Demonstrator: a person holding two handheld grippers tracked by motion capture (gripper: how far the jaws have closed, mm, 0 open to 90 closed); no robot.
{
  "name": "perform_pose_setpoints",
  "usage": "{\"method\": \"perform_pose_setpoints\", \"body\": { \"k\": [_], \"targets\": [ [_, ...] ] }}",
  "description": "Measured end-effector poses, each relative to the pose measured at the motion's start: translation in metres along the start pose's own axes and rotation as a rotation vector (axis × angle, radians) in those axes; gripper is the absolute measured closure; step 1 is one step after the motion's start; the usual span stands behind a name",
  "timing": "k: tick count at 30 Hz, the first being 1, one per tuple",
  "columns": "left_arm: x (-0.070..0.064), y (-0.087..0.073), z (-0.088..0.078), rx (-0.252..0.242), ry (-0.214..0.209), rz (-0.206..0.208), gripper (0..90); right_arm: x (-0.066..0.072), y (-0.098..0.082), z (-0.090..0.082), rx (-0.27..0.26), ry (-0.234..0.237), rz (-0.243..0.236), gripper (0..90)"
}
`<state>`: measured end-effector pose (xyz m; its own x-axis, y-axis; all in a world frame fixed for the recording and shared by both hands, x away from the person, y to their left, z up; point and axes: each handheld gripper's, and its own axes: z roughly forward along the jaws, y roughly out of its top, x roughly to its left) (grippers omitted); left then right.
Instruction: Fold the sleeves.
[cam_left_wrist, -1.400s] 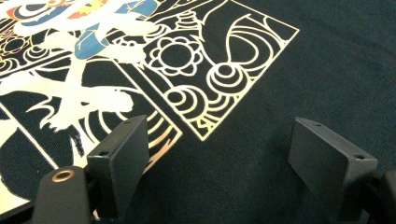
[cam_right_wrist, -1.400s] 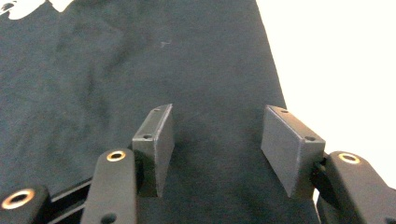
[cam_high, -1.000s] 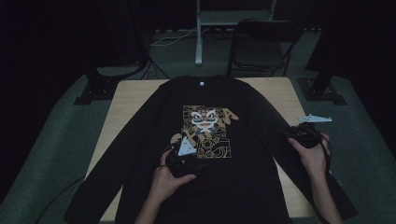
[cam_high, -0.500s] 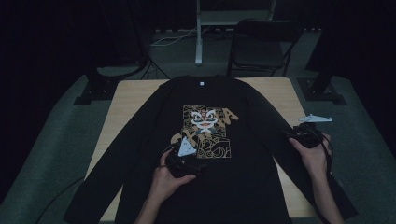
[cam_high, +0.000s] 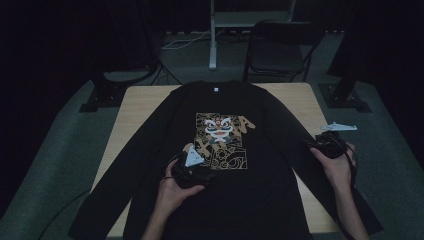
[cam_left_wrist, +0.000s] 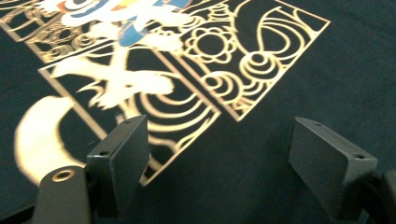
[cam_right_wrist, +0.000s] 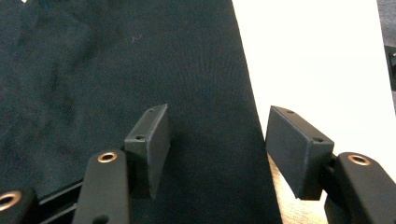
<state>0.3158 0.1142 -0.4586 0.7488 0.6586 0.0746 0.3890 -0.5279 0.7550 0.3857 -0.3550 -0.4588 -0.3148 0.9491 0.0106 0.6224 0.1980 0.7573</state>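
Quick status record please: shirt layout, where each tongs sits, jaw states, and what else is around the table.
shirt: black long-sleeve shirt, spread flat, front up, collar at far edge
print: gold and white graphic on chest
left tongs: open, over lower edge of print, nothing between jaws
right tongs: open, straddling the sleeve edge by bare table
background: folding chair beyond table

In the high view, the left tongs (cam_high: 197, 172) cover the lower left corner of the shirt's gold print (cam_high: 222, 142), and the jaws beneath the hand cannot be made out. The black shirt (cam_high: 260, 200) runs off the bottom edge near both forearms, so its hem is cut off. By the right tongs (cam_high: 327, 145) the dark sleeve (cam_high: 300, 150) blends with the gripper body. The left gripper view crops the print (cam_left_wrist: 154, 70) at top and left, its near part blurred.
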Motion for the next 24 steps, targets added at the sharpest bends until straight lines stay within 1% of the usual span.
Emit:
{"method": "perform_pose_setpoints", "body": {
  "k": [4,6,8,9,11,13,17,19,24],
  "targets": [
    [0.009,-0.007,-0.016,-0.016,0.022,-0.019,22.3,0.001,0.0,0.0,0.001,-0.002,-0.001,40.2],
    [0.016,-0.011,-0.026,-0.014,0.048,-0.029,22.3,0.001,0.0,0.0,0.0,-0.003,0.0,41.0],
    [0.025,-0.017,-0.036,-0.017,0.091,-0.044,22.3,0.001,0.0,0.0,-0.003,-0.006,0.002,42.8],
    [0.03,-0.021,-0.041,-0.021,0.104,-0.062,22.3,0.001,0.0,0.0,-0.004,-0.008,0.003,43.8],
    [0.04,-0.03,-0.05,-0.043,0.113,-0.106,22.3,0.001,0.0,0.0,-0.006,-0.013,0.007,46.0],
    [0.049,-0.038,-0.056,-0.057,0.134,-0.145,22.3,0.0,0.001,0.001,-0.007,-0.016,0.01,48.8],
    [0.061,-0.051,-0.064,-0.067,0.154,-0.196,22.3,0.0,0.002,0.001,-0.01,-0.025,0.016,55.0],
    [0.063,-0.055,-0.066,-0.068,0.162,-0.206,22.3,-0.001,0.002,0.001,-0.012,-0.029,0.017,57.7],
    [0.065,-0.06,-0.07,-0.058,0.173,-0.202,22.3,-0.002,0.002,0.002,-0.015,-0.036,0.023,63.9]
  ]
}}
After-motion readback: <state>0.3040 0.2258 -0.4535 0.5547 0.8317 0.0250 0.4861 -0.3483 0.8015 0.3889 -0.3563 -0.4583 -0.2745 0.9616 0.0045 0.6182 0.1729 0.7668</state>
